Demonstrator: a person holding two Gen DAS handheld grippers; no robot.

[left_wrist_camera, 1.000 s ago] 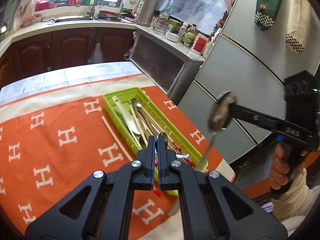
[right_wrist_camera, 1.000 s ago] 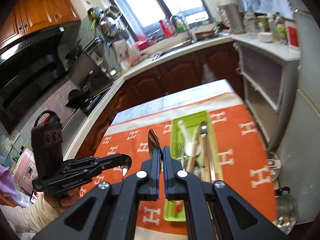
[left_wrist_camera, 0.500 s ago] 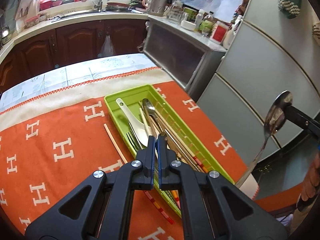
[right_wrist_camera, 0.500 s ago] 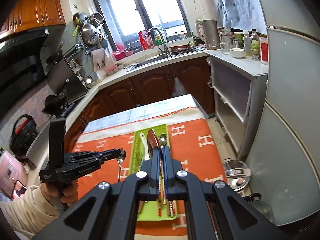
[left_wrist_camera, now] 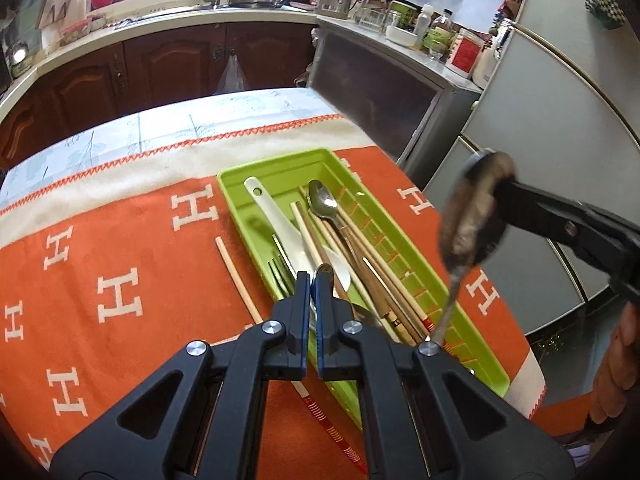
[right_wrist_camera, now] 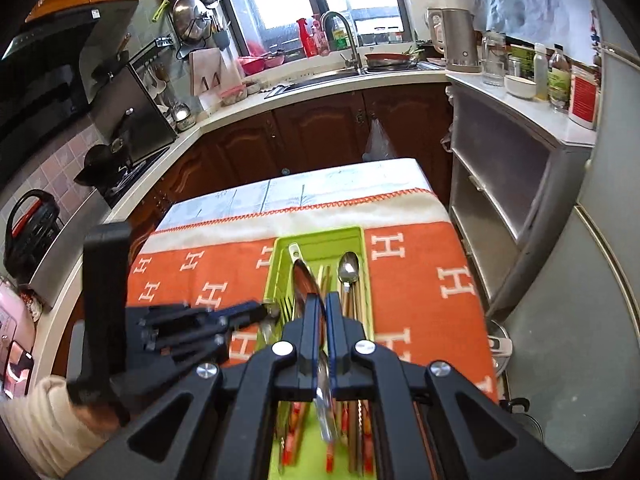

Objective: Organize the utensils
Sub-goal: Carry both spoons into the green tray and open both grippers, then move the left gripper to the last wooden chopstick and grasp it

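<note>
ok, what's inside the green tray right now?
In the green plastic tray: a white plastic spoon, a steel spoon, wooden chopsticks and a fork. The left tool covers the near end.

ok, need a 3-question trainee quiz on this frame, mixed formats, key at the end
1. True or false: both tongs, left tongs and right tongs, are shut on metal spoons.
2. Where does the lone pale wooden chopstick lie? A) in the lime-green plastic utensil tray B) on the orange H-patterned cloth beside the tray C) in the sink
3. Fill in: the white plastic spoon lies in the ____.

Key: 1 true; 2 B; 3 tray
</note>
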